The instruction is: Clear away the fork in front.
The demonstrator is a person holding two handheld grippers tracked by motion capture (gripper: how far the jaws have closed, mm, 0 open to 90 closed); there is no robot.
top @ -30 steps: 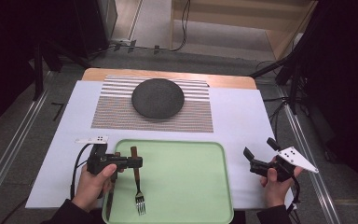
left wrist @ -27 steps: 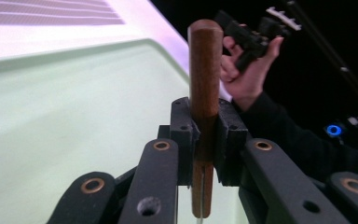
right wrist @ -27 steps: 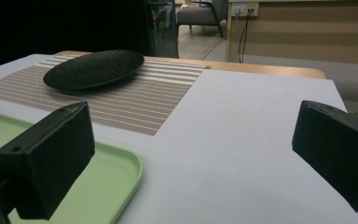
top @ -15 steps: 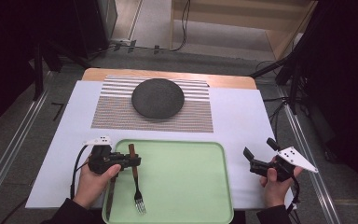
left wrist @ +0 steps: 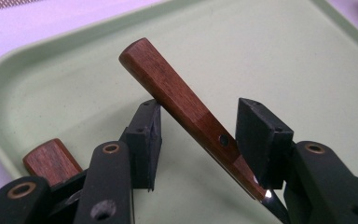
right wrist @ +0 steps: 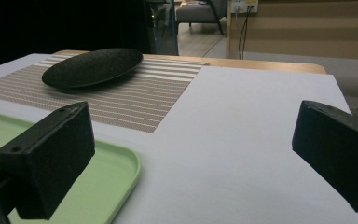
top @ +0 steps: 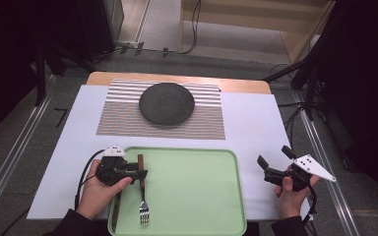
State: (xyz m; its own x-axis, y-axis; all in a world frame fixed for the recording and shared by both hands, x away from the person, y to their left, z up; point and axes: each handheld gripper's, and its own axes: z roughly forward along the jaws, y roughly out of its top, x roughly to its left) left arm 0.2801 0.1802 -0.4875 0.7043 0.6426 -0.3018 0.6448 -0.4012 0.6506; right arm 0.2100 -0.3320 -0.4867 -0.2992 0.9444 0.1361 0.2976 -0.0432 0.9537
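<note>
1. Surveying the high view first — my left gripper (top: 137, 173) sits at the left edge of the green tray (top: 197, 196), over the wooden handle of the fork (top: 141, 189), whose tines point toward me. Compared with a second ago the fork has straightened and lies flat on the tray; a second wooden-handled utensil (top: 116, 212) lies just left of it, partly under my hand. A dark plate (top: 167, 103) rests on the striped placemat (top: 123, 118), well apart. My right gripper (top: 274, 164) waits on the white sheet beside the tray's right edge.

2. Left gripper view — the jaws have just been opening, and now stand apart. The fork handle (left wrist: 182, 105) runs slantwise between the pads (left wrist: 144, 135); I judge neither pad to be pressing it. Reading: a release, the fork set down in the tray. The other utensil's handle end (left wrist: 51, 158) shows at lower left.

3. Right gripper view — jaws wide apart, nothing between them; plate (right wrist: 93, 65) and tray rim (right wrist: 126, 163) lie ahead.
</note>
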